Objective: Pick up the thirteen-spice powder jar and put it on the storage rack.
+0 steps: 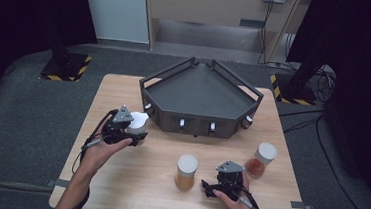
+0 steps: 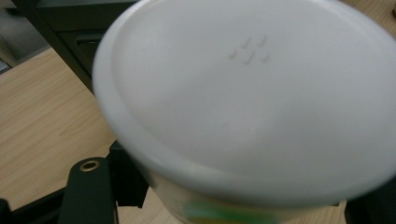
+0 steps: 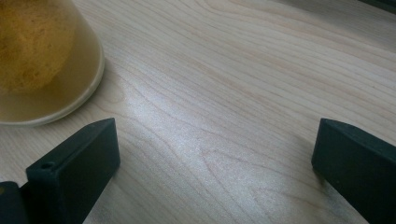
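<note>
My left gripper (image 1: 137, 133) is shut on a white-lidded jar (image 1: 138, 119) at the table's left, just in front of the black tray's left corner. In the left gripper view the jar's white lid (image 2: 247, 93) looms close and blurred, with a green and yellow label at its lower edge; one black finger (image 2: 88, 191) shows at the lower left. My right gripper (image 1: 213, 186) rests low at the front right, open, its fingers (image 3: 74, 172) wide apart over bare wood. A jar of yellow powder (image 1: 186, 172) (image 3: 42, 56) stands just to its left, apart from the jaws.
A black angular tray (image 1: 202, 93) with raised rails stands at the back centre of the wooden table (image 1: 117, 179). A white-lidded jar of orange-brown contents (image 1: 261, 160) stands at the right. Bare wood lies between the two grippers.
</note>
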`<state>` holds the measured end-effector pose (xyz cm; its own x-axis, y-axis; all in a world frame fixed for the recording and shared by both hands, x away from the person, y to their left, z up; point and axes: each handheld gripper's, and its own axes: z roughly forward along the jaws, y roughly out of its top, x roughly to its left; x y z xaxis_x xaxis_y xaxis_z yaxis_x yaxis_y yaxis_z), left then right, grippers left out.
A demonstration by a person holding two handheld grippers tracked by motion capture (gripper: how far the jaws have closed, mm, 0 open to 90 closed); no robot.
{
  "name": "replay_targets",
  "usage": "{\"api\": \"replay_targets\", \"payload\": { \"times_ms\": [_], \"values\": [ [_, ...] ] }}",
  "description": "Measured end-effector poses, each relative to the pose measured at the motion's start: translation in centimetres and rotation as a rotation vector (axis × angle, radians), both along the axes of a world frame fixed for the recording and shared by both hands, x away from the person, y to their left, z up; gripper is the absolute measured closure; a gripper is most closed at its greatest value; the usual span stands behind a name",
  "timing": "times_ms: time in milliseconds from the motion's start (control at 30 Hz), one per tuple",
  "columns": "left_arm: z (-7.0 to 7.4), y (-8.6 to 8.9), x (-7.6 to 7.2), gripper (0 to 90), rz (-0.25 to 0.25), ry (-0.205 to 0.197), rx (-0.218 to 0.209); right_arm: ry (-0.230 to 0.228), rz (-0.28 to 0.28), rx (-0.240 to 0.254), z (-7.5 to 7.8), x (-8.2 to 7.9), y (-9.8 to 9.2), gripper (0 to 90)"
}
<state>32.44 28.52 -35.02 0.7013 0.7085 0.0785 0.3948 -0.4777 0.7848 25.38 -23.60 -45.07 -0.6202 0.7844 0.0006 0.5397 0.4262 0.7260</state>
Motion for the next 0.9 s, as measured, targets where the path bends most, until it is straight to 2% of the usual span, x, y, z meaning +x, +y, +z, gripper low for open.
{"api": "replay_targets", "payload": {
  "times_ms": [567,700,900],
  "values": [
    [1.2,-1.0,1.1,29.3,-0.042,-0.008,-0.011,0.0,0.0,0.0,0.0,0.0,0.0,1.1],
    [1.6,-0.9,1.4,29.3,-0.056,-0.012,-0.037,0.0,0.0,0.0,0.0,0.0,0.0,1.1],
    [2.5,-1.2,1.8,29.3,-0.077,-0.018,-0.031,0.0,0.001,0.0,0.0,0.0,0.0,1.1]
  ]
}}
